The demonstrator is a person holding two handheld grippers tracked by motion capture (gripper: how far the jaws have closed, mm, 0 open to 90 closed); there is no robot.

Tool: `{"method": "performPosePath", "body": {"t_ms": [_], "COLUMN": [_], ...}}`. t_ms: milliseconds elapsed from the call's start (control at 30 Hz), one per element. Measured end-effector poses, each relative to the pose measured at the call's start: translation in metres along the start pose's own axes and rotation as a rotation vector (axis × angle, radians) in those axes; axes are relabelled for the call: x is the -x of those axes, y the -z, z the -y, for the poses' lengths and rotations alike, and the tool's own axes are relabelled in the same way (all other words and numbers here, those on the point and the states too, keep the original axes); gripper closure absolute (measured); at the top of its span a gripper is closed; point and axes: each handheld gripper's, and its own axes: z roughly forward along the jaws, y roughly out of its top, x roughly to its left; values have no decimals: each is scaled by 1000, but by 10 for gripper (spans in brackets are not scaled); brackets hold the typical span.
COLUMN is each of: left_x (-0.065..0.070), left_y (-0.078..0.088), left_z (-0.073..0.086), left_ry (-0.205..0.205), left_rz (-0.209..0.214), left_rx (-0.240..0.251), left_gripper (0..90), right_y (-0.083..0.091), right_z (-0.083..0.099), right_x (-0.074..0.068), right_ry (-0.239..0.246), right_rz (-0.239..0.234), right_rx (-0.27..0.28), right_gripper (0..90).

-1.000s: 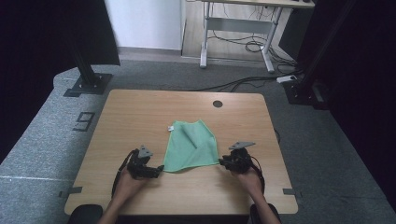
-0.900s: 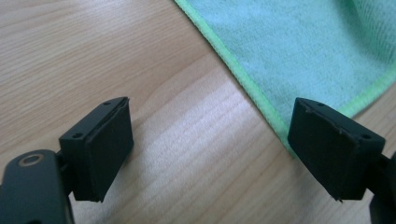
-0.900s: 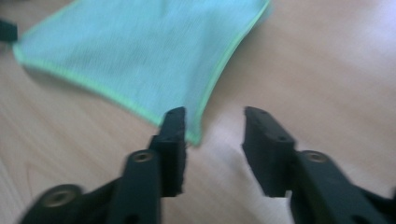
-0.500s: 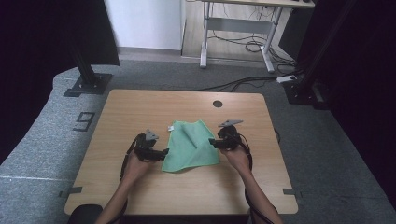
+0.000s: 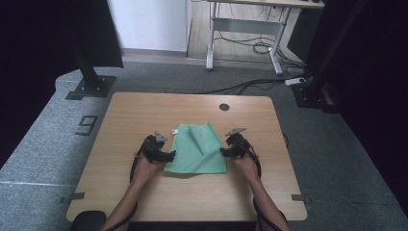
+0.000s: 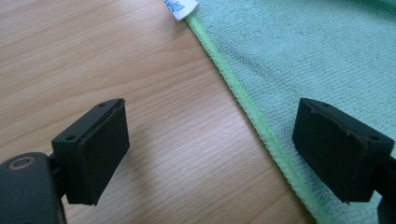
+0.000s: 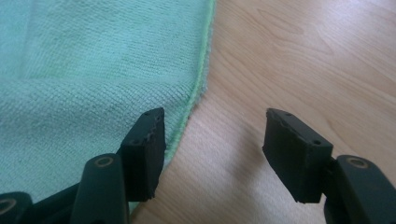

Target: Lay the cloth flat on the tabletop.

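A green cloth [image 5: 199, 147] lies flat on the wooden table [image 5: 144, 110], with a crease running up its middle and a white label [image 5: 175, 130] at its far left corner. My left gripper [image 5: 171, 155] is open at the cloth's left edge. In the left gripper view its jaws [image 6: 210, 149] straddle the cloth's [image 6: 327, 56] hem, with the label [image 6: 180, 7] ahead. My right gripper [image 5: 223, 151] is at the right edge. Its jaws [image 7: 212, 149] have just been opening and stand over the cloth's [image 7: 93, 70] hem, gripping nothing.
A round cable hole [image 5: 224, 107] sits near the table's far edge. Bare wood surrounds the cloth on every side. Beyond the table are a stand base [image 5: 90, 86] on the left and cables [image 5: 250, 86] on the grey floor.
Both grippers moved away from the person along the cloth's two sides. The right jaws spread apart. The cloth now lies squarer and flatter than before.
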Motion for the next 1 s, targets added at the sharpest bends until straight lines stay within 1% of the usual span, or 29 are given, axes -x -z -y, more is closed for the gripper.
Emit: {"method": "performPosePath", "body": {"t_ms": [67,233,333,400,500,567,700,767,833,900,1000], "left_x": [-3,-6,-8,-8,-9,-8,-8,-6,-3,0,4], "left_y": [1,5,6,6,7,9,15,16,16,18,20], "left_z": [1,6,8,8,8,8,11,15,18,21,24], "left_ry": [12,32,42,46,35,22,30,19,6,10,7], "left_rz": [-3,-16,-5,10,22,18,58,63,69,68,50], "left_rx": [-2,-7,-5,-2,0,5,20,14,7,10,15], "left_gripper": [111,112,113,121,135,137,136,136,136,137,139], "right_y": [3,12,17,20,21,22,33,38,41,41,37], "right_z": [5,16,23,27,28,27,27,29,33,38,45], "right_x": [2,1,0,0,-1,0,1,0,-4,-8,-11], "right_ry": [-10,2,-5,-5,-5,-4,-38,-45,-38,-25,-13], "right_rz": [-5,0,-15,-27,-29,-30,-48,-51,-62,-63,-73], "right_rx": [4,4,5,8,7,12,60,64,51,38,17], "right_gripper": [385,385,385,385,375,359,334,324,320,318,314]}}
